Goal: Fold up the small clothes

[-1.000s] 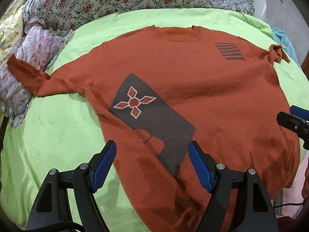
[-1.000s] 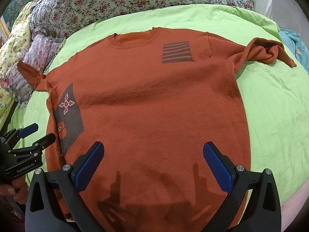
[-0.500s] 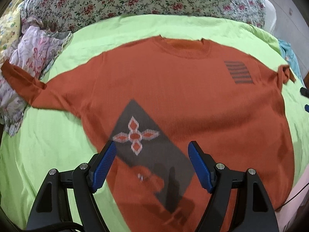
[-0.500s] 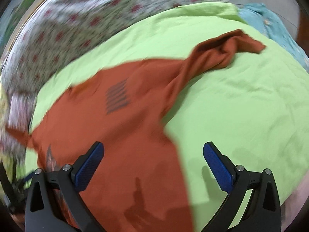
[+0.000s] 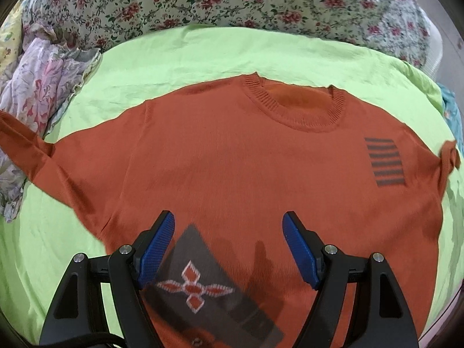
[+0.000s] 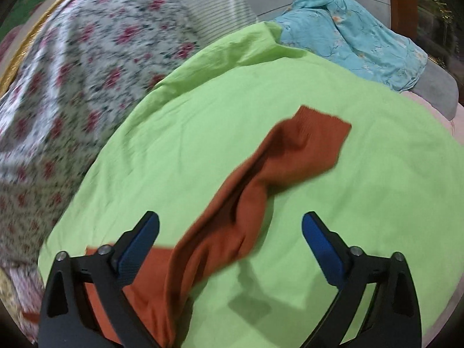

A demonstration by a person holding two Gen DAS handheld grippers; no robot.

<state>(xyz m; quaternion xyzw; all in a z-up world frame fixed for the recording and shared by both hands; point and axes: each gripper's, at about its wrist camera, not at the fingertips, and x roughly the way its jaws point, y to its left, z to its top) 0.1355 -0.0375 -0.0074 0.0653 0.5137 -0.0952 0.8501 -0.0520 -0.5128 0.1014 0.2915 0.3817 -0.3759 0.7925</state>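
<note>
Hovering left gripper (image 5: 229, 246) wide over sweater (image 5: 246, 159), right gripper (image 6: 230, 246) closing above sleeve (image 6: 261, 179)

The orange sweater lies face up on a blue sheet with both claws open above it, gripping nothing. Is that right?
Not quite: the sheet is light green, not blue, as the left wrist view shows. The rest holds: the sweater lies face up, the left claw is open and the right claw, closing slightly, grips nothing.
</note>
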